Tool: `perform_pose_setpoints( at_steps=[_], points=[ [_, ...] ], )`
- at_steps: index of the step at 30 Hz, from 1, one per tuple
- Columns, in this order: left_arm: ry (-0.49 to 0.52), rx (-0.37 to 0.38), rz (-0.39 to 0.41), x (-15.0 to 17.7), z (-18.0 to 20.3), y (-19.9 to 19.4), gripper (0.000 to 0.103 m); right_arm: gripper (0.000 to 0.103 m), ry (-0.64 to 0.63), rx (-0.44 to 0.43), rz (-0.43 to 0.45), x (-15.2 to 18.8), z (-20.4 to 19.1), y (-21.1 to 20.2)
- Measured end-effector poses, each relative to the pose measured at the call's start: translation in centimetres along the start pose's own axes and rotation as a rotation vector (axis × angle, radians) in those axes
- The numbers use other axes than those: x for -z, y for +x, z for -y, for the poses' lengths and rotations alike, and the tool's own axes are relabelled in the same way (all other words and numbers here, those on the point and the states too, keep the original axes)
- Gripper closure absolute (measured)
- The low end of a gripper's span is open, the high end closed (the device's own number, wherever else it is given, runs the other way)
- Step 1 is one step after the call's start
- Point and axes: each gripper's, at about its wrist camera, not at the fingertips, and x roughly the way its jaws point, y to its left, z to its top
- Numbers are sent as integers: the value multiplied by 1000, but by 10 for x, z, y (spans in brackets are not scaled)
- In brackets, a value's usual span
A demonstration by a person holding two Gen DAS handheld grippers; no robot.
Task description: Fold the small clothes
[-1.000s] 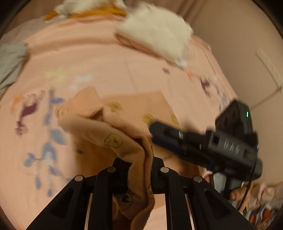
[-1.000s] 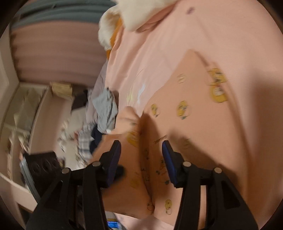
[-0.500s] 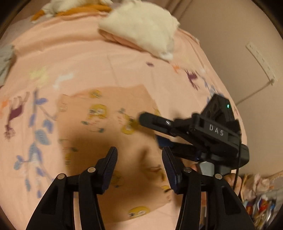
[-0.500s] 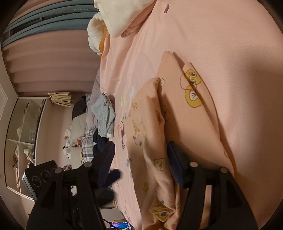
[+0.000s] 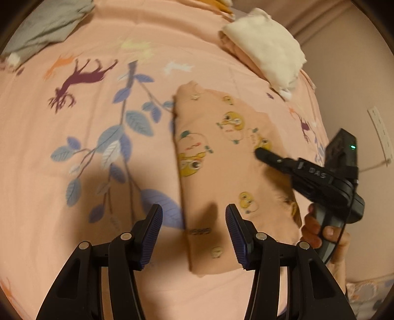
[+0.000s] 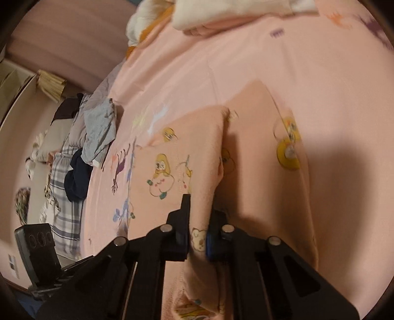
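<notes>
In the left wrist view, the left claw (image 5: 194,230) stands wide, with nothing between its blue pads, over the near edge of the garment (image 5: 221,177). This peach garment with yellow cartoon prints lies folded in a long strip on the bed (image 5: 86,152), whose pink sheet shows a leaf and deer pattern. The right claw (image 5: 261,152) comes in from the right, low at the right side of the garment; its grip cannot be told from this view. The right hand (image 5: 320,233) holds its handle. A white folded cloth (image 5: 268,46) lies at the far right part of the bed and a grey cloth (image 5: 46,22) at the far left. In the right wrist view, the right claw (image 6: 198,236) is narrow and pinches a raised fold of the garment (image 6: 261,172), which rises between its fingers. The rest of the garment lies flat on the bed (image 6: 246,61). A pile of clothes (image 6: 81,147) lies at the left edge of the bed, and a black device (image 6: 37,248) stands lower left.
</notes>
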Motion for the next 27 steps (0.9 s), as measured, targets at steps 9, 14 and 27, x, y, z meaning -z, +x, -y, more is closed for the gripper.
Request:
perform_pose_setpoints(
  at_steps=[9, 14, 27],
  points=[
    [25, 24, 8, -6, 10, 0, 52, 93, -42, 68, 86, -20, 19, -41],
    [74, 57, -1, -9, 35, 12, 52, 88, 46, 29, 36, -17, 59, -27],
    [182, 81, -63, -5, 67, 50, 52, 53, 246, -376, 95, -78, 90, -2]
  ],
)
